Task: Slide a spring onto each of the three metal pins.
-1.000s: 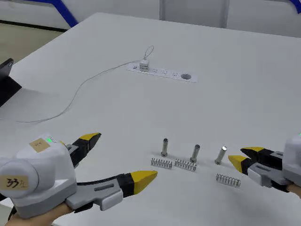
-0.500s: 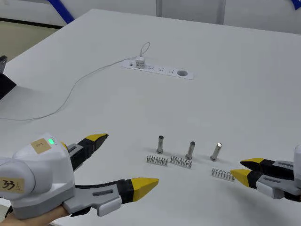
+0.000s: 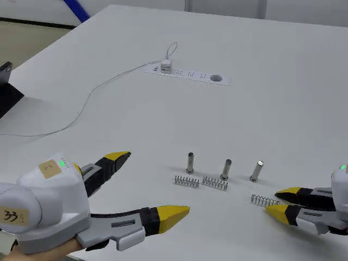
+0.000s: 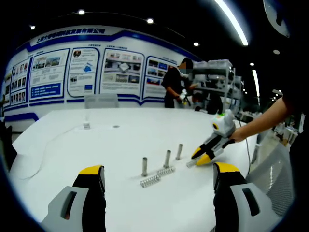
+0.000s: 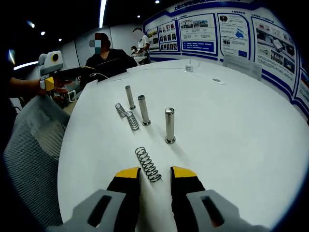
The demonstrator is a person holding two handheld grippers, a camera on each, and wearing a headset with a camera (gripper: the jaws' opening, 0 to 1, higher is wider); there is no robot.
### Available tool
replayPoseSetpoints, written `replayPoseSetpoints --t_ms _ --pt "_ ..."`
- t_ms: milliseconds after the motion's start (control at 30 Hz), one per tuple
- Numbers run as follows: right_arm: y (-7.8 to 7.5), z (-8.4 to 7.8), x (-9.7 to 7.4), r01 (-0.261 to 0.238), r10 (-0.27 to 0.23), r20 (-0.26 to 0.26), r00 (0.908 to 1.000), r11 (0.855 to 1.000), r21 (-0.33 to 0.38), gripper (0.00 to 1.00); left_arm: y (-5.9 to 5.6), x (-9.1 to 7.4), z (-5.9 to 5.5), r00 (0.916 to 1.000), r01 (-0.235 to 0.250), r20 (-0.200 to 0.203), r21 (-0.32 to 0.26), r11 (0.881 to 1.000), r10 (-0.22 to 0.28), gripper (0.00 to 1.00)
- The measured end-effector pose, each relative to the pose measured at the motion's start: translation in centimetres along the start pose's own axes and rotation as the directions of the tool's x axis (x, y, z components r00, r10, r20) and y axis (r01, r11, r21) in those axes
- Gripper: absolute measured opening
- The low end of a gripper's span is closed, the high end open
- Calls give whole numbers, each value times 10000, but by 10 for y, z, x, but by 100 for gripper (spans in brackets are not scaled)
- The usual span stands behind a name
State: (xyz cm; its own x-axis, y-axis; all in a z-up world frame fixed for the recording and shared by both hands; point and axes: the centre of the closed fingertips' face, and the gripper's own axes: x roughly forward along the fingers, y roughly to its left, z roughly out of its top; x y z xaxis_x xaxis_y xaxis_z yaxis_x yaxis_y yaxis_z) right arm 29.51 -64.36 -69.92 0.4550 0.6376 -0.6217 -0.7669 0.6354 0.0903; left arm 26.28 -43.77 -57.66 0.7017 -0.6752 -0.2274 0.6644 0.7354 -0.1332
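1. The right gripper [image 3: 273, 202] is down low over the worktop [image 3: 163, 125] at the right end of the row. Its fingers are parted by a narrow gap and grip nothing.
2. The right spring [image 5: 147, 164] lies flat. In the right gripper view its near end sits in that gap, between the two yellow tips. I cannot tell whether either tip touches the coil.
3. Here is what the move turns on. The spring's long axis runs almost straight ahead from the fingers, angling a little left in that view as it goes away. A close from here would pinch the end coils, not the middle.
4. The right pin [image 5: 169, 125] stands upright and bare, just beyond the spring's far end and a touch to the right, apart from it.
5. The left pin [image 3: 190, 162] and middle pin [image 3: 226, 169] are bare too. The left spring [image 3: 186, 181] and middle spring [image 3: 215, 183] lie flat just in front of them.
6. The left gripper [image 3: 156, 182] hovers well left of the row, fingers wide apart and empty. The right gripper is plainly nearer to this spring.
7. My read is that no pin is done yet. The next move needs a close on the spring, then a tip upright to line its bore over the pin top. Held by the end, the spring may droop or swing.
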Motion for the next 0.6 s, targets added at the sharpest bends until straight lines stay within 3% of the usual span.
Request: replayPoseSetpoints --t_ms 67,200,333,600 --pt "2 2 1 -53 53 45 10000 9999 -108 25 5 -2 6 9992 -212 328 -1 9998 212 96" --pt "4 1 5 -150 147 -65 9999 9986 -503 23 11 -4 10 9977 -447 497 -160 9989 454 95" --pt "5 -1 6 -262 259 -56 9996 9981 -553 20 14 -7 18 9939 -585 924 -279 9979 609 94" --pt "5 -2 3 -328 319 -135 9994 9969 -711 12 15 -7 17 9940 -575 918 -316 9978 601 93"
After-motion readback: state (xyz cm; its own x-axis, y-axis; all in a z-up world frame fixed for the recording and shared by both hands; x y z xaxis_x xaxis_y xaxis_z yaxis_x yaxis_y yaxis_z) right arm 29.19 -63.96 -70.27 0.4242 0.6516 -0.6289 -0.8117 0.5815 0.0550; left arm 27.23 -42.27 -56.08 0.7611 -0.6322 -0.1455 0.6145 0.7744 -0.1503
